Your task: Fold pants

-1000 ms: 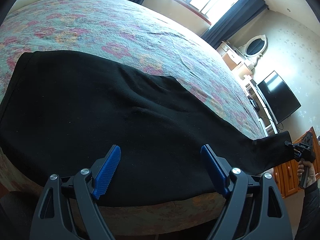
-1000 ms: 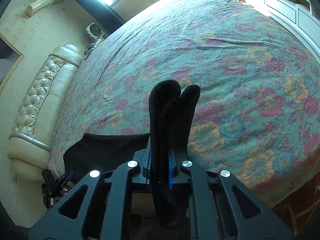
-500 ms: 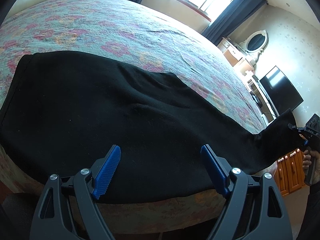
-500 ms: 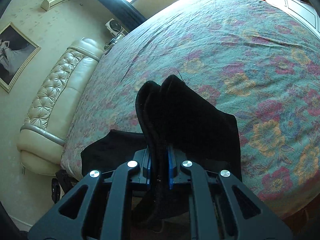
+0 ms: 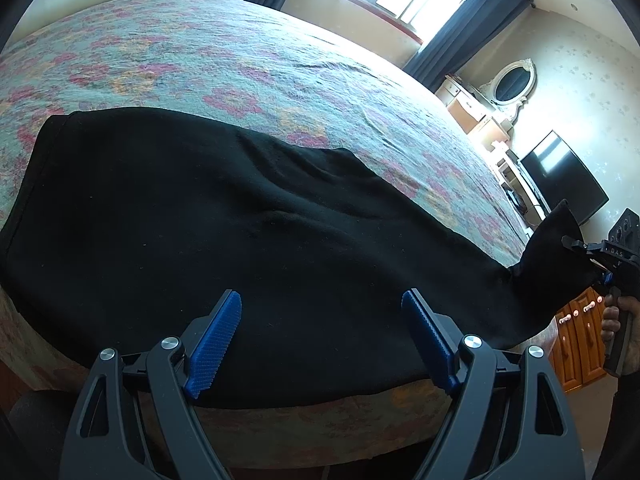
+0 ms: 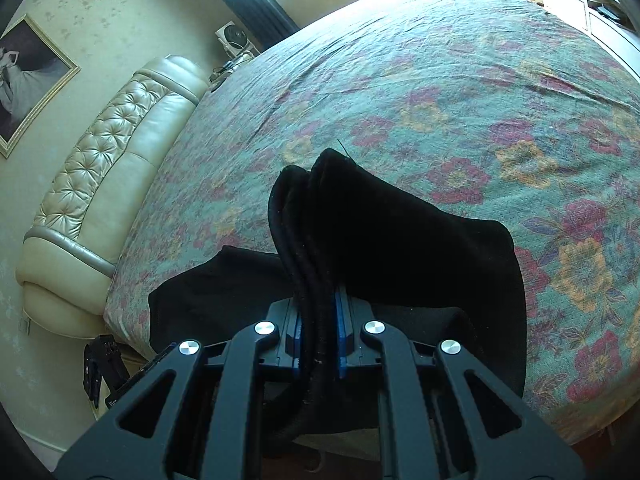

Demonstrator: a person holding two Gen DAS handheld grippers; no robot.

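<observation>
Here, right tool clamped on pants hem, lifted off bed; left tool wide, empty, above near pants edge.

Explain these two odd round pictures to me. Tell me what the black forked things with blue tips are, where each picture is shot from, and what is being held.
No robot here: a person holds hand tongs, one per hand, each carrying a wide-angle camera looking along its two fingers. The left view shows the left tongs open above black pants spread on a floral bedspread. At its right edge, a hand holds the other tool. The right view shows the right tongs shut on the bunched leg ends, lifted over the bed.
</observation>
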